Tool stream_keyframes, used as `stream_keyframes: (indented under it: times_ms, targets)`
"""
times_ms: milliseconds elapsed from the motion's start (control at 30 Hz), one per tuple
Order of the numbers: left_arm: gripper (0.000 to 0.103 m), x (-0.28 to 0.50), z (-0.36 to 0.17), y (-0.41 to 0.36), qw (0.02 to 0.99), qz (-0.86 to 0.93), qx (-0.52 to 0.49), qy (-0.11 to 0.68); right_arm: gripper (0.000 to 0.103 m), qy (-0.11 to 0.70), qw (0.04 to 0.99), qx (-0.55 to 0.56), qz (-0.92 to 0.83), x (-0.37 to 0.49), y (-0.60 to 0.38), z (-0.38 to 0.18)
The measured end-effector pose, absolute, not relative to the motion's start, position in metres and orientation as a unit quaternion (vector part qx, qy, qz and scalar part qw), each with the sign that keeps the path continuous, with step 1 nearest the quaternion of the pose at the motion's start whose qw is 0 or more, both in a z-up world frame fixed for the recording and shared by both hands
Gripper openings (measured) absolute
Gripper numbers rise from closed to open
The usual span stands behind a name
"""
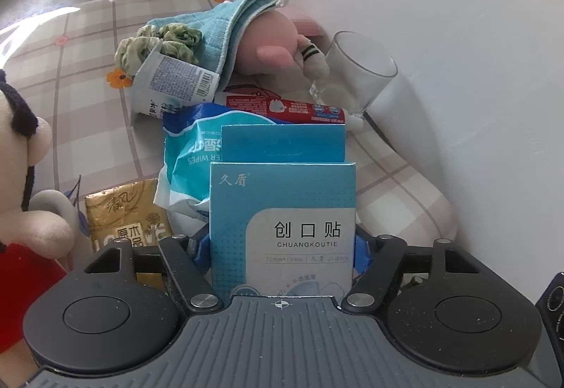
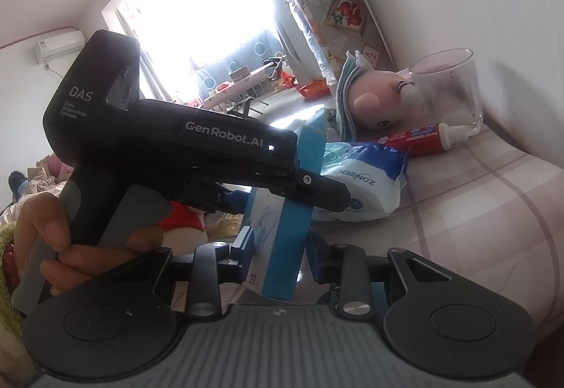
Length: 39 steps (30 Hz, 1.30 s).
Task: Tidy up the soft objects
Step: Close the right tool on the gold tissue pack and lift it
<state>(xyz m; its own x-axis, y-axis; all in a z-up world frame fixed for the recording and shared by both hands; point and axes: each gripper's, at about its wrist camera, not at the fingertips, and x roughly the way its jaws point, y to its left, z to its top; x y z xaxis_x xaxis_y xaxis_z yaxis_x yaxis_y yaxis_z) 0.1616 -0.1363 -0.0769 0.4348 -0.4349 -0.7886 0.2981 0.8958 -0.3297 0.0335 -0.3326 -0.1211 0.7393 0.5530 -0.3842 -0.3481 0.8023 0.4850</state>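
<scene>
A blue plaster box [image 1: 282, 211] stands upright between the fingers of my left gripper [image 1: 278, 247], whose blue pads press on its two sides. In the right wrist view the same box [image 2: 278, 247] also sits between the fingers of my right gripper [image 2: 282, 250], with the pads standing slightly off its narrow faces. The black left gripper [image 2: 176, 148], held by a hand [image 2: 53, 240], reaches across the box from the left. Behind the box lie a pink plush toy [image 1: 271, 42] under a teal cloth [image 1: 229, 21], and a green scrunchie [image 1: 169, 39].
On the checked bed sheet [image 1: 88, 71] lie a wet-wipes pack [image 1: 190, 155], a red toothpaste tube [image 1: 289, 109], a tipped paper cup [image 1: 172, 85], a gold tissue pack [image 1: 123, 219] and a glass [image 1: 356, 67] against the white wall [image 1: 458, 35]. A plush doll [image 1: 21, 159] sits at the left edge.
</scene>
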Motion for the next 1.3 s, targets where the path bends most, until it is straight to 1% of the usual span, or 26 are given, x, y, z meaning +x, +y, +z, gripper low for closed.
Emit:
stream_keyframes:
  times_ms: [267,333,367,400,467,667,800,900,1067,1300]
  targets:
    - [0.071,0.147,-0.057,-0.119,0.855,-0.208,-0.088,0.466,0.035,0.258,0.911,0.202,0.252,0.025,-0.326,-0.110]
    - [0.071,0.141,-0.045,-0.109,0.863,-0.202,-0.094,0.453,0.045,0.255,0.910,0.202,0.256,0.022,-0.326,-0.102]
    - [0.071,0.137,-0.039,-0.102,0.868,-0.196,-0.097,0.446,0.056,0.251,0.911,0.203,0.256,0.020,-0.326,-0.099]
    - [0.071,0.133,-0.032,-0.093,0.874,-0.189,-0.101,0.437,0.060,0.246,0.912,0.203,0.258,0.019,-0.327,-0.095]
    - [0.071,0.124,-0.020,-0.078,0.881,-0.181,-0.112,0.423,0.062,0.240,0.910,0.209,0.267,0.017,-0.329,-0.089]
    - [0.071,0.100,0.008,-0.027,0.906,-0.142,-0.142,0.374,0.062,0.249,0.896,0.240,0.277,0.028,-0.328,-0.082]
    - [0.071,0.089,0.014,-0.002,0.910,-0.121,-0.164,0.360,0.062,0.291,0.890,0.232,0.263,0.051,-0.310,-0.085]
    - [0.071,0.082,0.014,0.015,0.911,-0.110,-0.179,0.355,0.062,0.338,0.875,0.227,0.261,0.076,-0.289,-0.093]
    - [0.071,0.075,0.012,0.038,0.909,-0.105,-0.199,0.352,0.062,0.409,0.863,0.182,0.234,0.116,-0.248,-0.107]
    - [0.071,0.069,0.006,0.066,0.903,-0.106,-0.227,0.348,0.062,0.451,0.868,0.072,0.198,0.141,-0.197,-0.107]
